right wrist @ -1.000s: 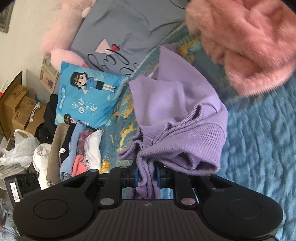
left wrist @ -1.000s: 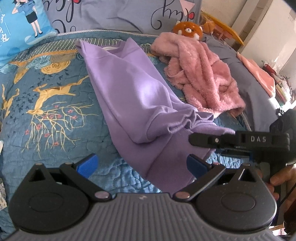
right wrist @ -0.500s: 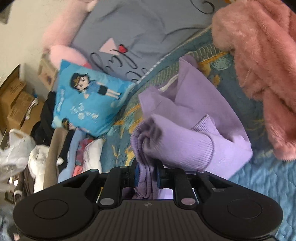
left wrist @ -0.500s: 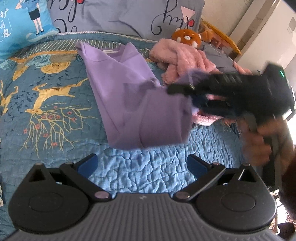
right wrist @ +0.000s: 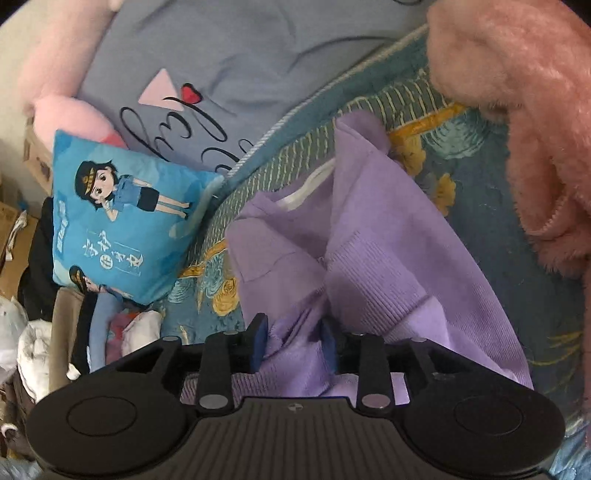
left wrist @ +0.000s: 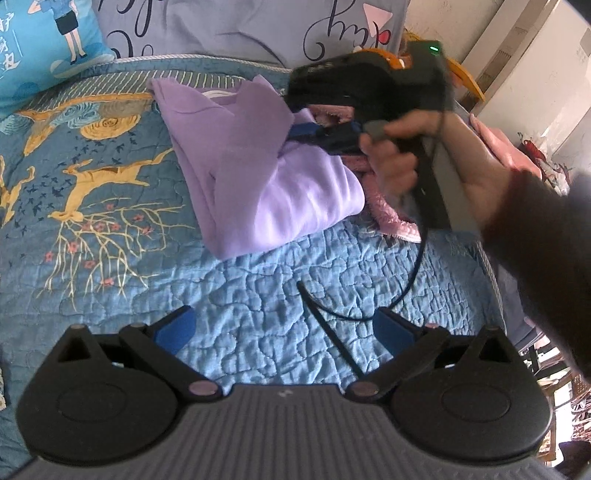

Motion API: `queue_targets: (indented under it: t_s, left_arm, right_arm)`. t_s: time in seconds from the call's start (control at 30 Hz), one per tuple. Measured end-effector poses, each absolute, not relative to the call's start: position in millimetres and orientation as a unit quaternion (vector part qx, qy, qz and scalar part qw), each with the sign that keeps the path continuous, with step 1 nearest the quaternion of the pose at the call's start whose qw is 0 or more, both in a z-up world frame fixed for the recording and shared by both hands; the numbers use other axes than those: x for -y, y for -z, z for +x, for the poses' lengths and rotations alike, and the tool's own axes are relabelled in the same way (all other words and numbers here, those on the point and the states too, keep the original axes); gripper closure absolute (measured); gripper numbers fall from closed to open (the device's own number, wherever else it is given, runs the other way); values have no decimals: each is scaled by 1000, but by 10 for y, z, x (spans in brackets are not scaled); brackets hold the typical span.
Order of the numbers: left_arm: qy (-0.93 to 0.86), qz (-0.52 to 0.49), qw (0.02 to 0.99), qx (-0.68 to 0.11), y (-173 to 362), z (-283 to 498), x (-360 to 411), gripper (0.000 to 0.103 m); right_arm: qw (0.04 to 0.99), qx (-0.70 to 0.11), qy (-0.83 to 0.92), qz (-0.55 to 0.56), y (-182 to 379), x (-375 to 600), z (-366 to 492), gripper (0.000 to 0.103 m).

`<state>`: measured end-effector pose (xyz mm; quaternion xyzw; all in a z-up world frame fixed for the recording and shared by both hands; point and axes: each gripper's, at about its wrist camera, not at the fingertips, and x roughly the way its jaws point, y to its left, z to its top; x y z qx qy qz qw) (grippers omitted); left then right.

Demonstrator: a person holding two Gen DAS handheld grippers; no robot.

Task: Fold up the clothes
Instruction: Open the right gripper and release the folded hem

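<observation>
A purple sweatshirt lies folded in half on the blue quilted bedspread, its hem laid up near the collar. My right gripper, held in a person's hand, rests on the top of the fold. In the right wrist view its jaws are opening, with a loose bunch of the purple sweatshirt still between the right gripper's pads. My left gripper hovers open over bare quilt near the front, with nothing between its fingers.
A pink fluffy garment lies right of the sweatshirt, large at the right in the right wrist view. A blue cartoon cushion and a grey pillow line the headboard. A black cable hangs over the quilt. Piled clothes sit beside the bed.
The right gripper carried the sweatshirt's lower end away from me up over its body towards the collar, folding it in half. Its jaws have widened. The left gripper stayed still.
</observation>
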<state>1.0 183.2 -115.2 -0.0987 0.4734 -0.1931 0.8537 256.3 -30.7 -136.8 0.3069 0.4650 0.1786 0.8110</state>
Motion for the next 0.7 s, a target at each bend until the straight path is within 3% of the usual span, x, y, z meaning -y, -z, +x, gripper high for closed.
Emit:
queue_targets:
  t_s: [0.27,0.43,0.57,0.7]
  left_arm:
    - [191,-97,853,-475,1162,21,-1824,0]
    - [192,-96,854,-474,1161,13,-1822,0]
    - [191,-98,854,-475,1169,11,-1837,0]
    - [191,-97,854,-475,1167,2,-1839,0]
  right_arm:
    - [848,-353,-215,332,904,544,2092,65]
    - [902,-337,-197,187,848,475,1665,62]
    - [926,-319,-183,84,936,459,1526,45]
    - [929,-311,-199,-10,1085,394,1648,37]
